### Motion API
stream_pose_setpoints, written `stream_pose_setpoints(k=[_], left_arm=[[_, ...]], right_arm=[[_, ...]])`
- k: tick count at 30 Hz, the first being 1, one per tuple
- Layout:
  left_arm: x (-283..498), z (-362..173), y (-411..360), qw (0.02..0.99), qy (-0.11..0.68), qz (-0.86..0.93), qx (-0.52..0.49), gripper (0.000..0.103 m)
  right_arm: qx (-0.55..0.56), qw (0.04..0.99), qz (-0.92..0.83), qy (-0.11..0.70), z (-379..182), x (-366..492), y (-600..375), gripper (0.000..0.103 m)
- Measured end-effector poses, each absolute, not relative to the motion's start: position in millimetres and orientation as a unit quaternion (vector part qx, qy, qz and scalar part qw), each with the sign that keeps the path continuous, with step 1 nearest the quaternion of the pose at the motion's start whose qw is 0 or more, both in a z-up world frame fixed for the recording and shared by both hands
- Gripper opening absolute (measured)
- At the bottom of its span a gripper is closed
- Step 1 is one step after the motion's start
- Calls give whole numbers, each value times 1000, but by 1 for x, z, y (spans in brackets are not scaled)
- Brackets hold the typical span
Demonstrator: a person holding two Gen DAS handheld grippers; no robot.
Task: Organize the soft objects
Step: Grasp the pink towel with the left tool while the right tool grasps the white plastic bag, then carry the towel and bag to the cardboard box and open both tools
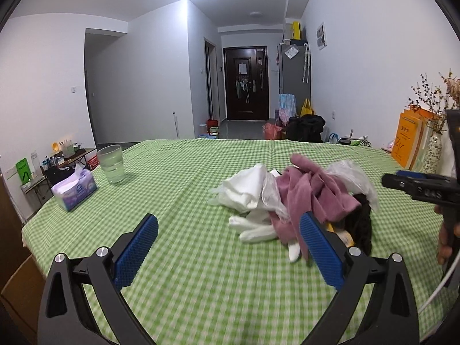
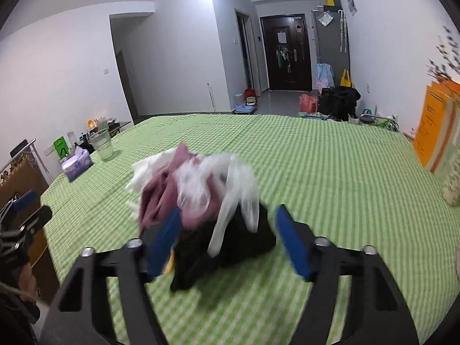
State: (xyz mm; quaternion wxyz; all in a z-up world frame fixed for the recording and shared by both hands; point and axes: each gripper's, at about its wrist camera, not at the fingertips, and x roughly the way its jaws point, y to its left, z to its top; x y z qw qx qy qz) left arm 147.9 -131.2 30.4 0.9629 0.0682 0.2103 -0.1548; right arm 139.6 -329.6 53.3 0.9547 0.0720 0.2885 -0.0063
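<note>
The table (image 1: 201, 273) is covered by a green checked cloth. A pile (image 1: 299, 198) of soft items is located on it right of centre: a pink cloth (image 1: 319, 192), a white cloth (image 1: 247, 187), clear plastic (image 2: 195, 187) and a black cloth (image 2: 230, 247). The left gripper (image 1: 228, 244) is held open, nothing between its pads, its right pad overlapping the pile's near edge. The right gripper (image 2: 227, 238) is held open astride the black cloth; contact cannot be confirmed. A tissue box (image 1: 73, 189) and a glass (image 1: 112, 164) are placed far left.
</note>
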Motion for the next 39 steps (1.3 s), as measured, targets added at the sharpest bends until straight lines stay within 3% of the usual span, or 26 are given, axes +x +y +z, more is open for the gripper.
stream_pose_setpoints(k=[4,5,6,7,9,10,14,19,21,23,24,25,39], left_arm=[[179,28,-143,955,231,-173,60,93],[188,25,-148,952,239,-179,61,91],[194,23,-150,951,245,-179,61,87],[206,20,-154,948,257,-177,59,83],[220,15,-156,942,277,-184,43,76],[229,12,-160,936,293,-194,28,70],[250,6,-186,914,330,-236,-3,68],[257,0,-246,895,340,-289,12,82],[260,-9,-272,894,344,-281,54,81],[266,-18,-288,890,359,-272,72,55],[267,-20,-292,884,364,-285,66,26],[267,-18,-293,880,364,-298,67,18],[191,135,-193,908,207,-362,-28,15]], right_arm=[[84,945,2,317,37,185,-342,61],[92,942,7,322,35,191,-347,52],[101,940,15,326,33,195,-350,23],[107,940,20,324,33,194,-354,10],[104,946,17,306,39,185,-358,7],[101,952,11,290,46,173,-362,6],[100,962,-22,252,68,139,-385,5],[105,965,-46,237,78,106,-409,5],[106,964,-49,238,79,100,-412,5],[108,963,-46,242,78,95,-412,5],[108,963,-47,242,78,92,-411,5],[107,963,-47,242,79,93,-407,5],[70,978,-28,193,126,59,-372,5]])
